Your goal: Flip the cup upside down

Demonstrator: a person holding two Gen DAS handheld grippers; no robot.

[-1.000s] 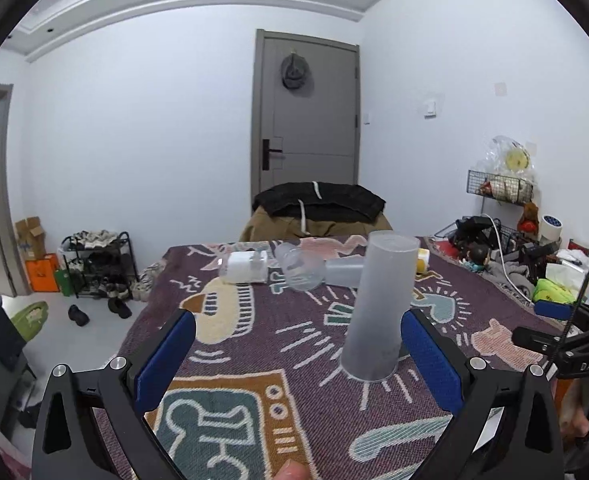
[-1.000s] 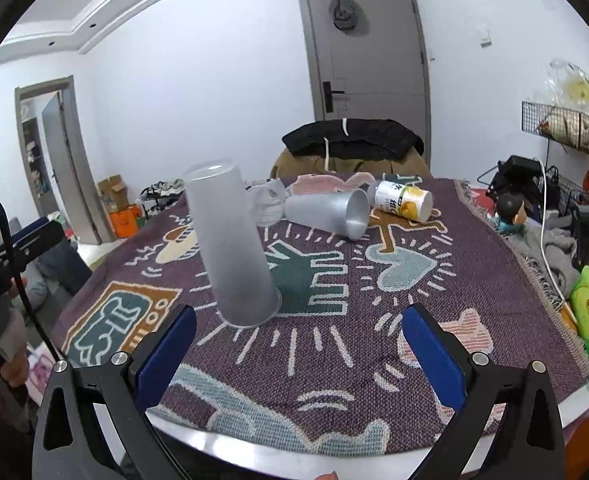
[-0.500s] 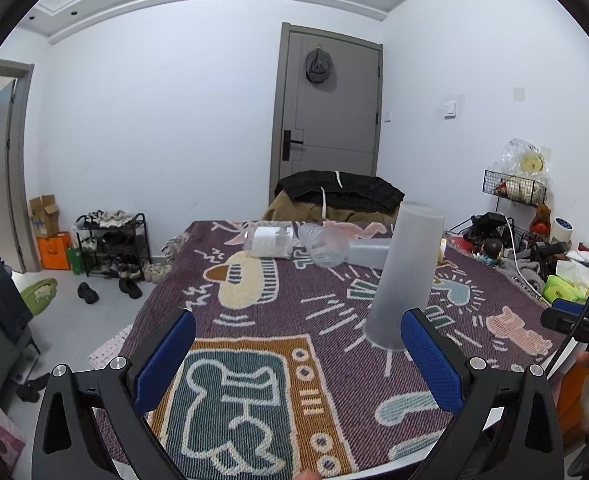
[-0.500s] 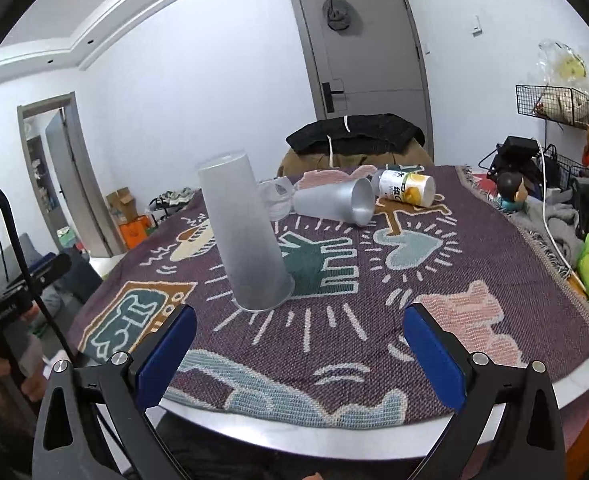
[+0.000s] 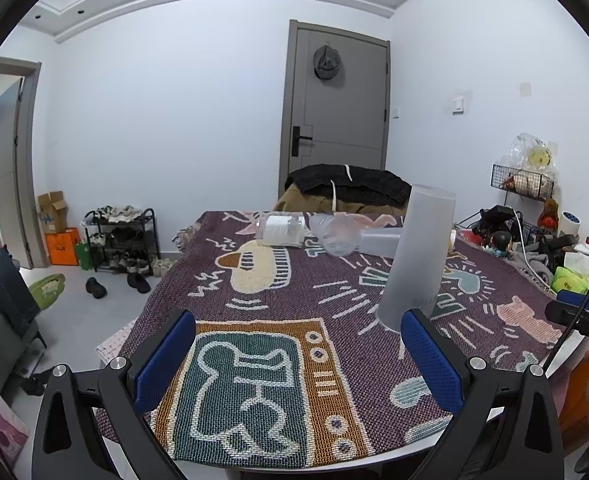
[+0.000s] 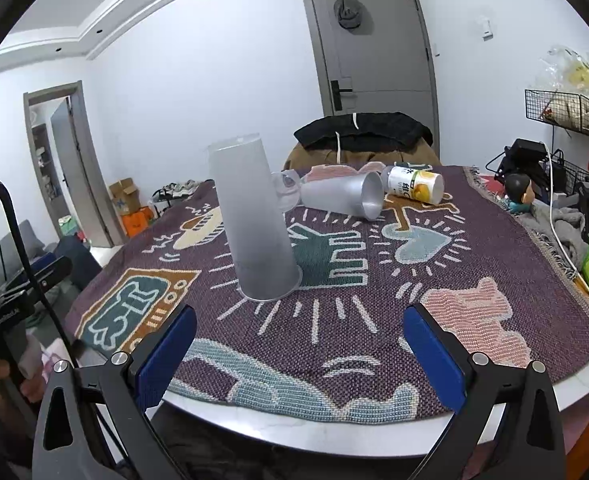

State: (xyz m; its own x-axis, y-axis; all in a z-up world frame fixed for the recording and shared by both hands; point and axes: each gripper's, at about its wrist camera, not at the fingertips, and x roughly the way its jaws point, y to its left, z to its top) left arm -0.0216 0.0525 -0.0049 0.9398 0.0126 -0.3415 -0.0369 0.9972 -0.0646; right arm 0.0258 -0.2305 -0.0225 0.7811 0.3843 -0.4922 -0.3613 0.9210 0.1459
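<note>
Both pairs of my fingers, left gripper (image 5: 298, 354) and right gripper (image 6: 300, 350), hang spread and empty over the counter's near edge, while the frosted cup (image 6: 254, 220) beyond stands mouth-down mid-counter, so I judge the flip done and only backing away remains.

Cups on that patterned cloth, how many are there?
2 frosted cups: one stands mouth down near the middle, one lies on its side behind it. A clear vessel between them might be a third.

A home: shoe rack (image 5: 120, 240), hat on door (image 5: 326, 63)
</note>
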